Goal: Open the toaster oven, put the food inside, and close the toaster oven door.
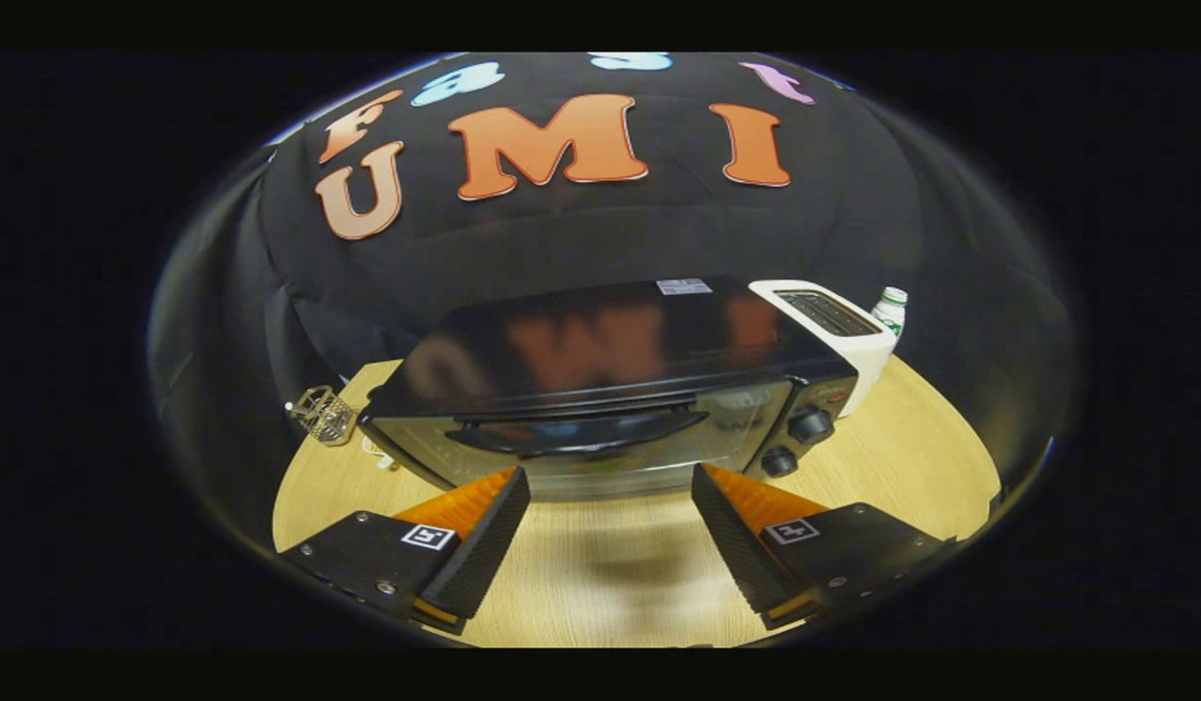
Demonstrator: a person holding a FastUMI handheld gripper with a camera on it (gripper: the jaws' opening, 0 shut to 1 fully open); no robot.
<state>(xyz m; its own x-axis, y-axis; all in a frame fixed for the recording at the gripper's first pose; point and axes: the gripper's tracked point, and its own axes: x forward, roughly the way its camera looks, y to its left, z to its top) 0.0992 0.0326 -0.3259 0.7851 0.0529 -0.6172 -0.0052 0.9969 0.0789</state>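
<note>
A black toaster oven (600, 380) stands on the wooden table (912, 458), just ahead of my fingers. Its glass door is closed, with a dark curved handle (581, 428) across the top of the door. Two round knobs (805, 428) sit on its right panel. My gripper (610, 482) is open, fingers spread wide with nothing between them, tips close to the lower edge of the door. What lies behind the glass is too dim to make out.
A white slot toaster (839, 326) stands right behind the oven's right end, with a capped plastic bottle (891, 310) beyond it. A small wire rack (323, 414) lies on the table left of the oven. Black cloth walls close the booth.
</note>
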